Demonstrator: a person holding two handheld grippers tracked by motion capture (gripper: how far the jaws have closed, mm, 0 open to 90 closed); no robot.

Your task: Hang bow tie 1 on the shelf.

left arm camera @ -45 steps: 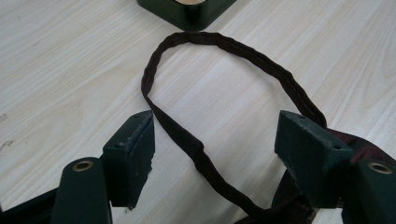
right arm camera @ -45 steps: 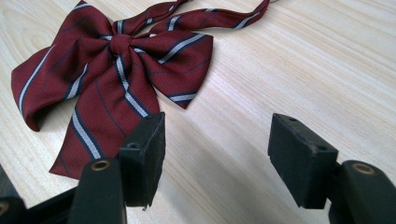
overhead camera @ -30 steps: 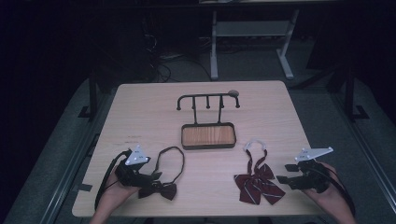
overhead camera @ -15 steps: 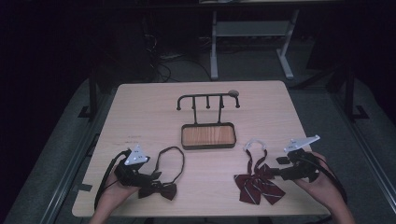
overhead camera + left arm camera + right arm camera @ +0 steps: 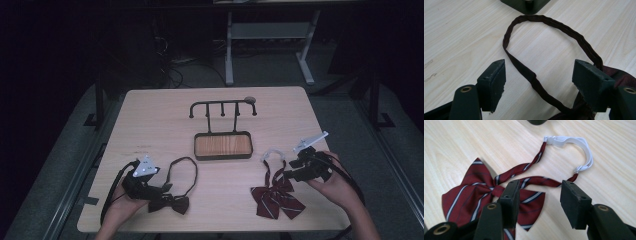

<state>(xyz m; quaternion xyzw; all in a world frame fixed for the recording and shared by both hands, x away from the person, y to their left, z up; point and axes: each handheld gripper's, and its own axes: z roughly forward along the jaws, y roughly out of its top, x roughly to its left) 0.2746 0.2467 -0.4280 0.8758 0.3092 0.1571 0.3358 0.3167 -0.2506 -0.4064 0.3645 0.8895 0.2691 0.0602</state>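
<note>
A dark bow tie [image 5: 170,203] lies at the table's front left, its thin strap [image 5: 554,23] looping toward the stand. My left gripper [image 5: 158,190] is open and rests over it; in the left gripper view the gripper [image 5: 541,68] has the strap running between its jaws, untouched. A red striped bow tie [image 5: 277,199] with a white elastic band [image 5: 585,150] lies at the front right. My right gripper [image 5: 289,172] hovers open just above its straps; in the right gripper view the gripper [image 5: 541,186] straddles one red strap [image 5: 541,180].
A black rack with several hooks [image 5: 222,106] stands mid-table on a wood-lined black base [image 5: 222,145]. A small round object [image 5: 249,99] lies behind the rack. Bare tabletop [image 5: 155,120] stretches around the stand.
My right gripper has moved left and forward from the table's right edge to just over the red bow tie's straps. The left gripper has stayed put.
</note>
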